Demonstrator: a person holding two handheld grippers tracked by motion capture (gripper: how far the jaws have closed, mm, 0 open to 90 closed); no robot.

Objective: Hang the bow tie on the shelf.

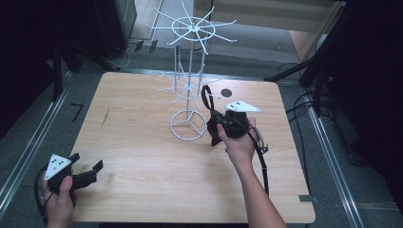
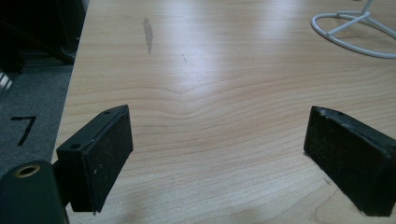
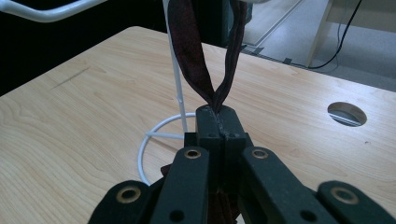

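Right gripper (image 1: 212,110) clenched a dark red fabric loop (image 1: 206,97) just beside the white wire rack (image 1: 189,85). Left gripper (image 1: 86,165) sat released near the table's (image 1: 142,156) front-left edge, bare wood ahead.

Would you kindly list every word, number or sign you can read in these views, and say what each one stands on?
"7": a black mark on the grey floor left of the table, in the left gripper view; in the high view the same mark is too small to read.
Nothing else readable: no writing shows on the table, the white wire rack, the dark strap or the grippers.
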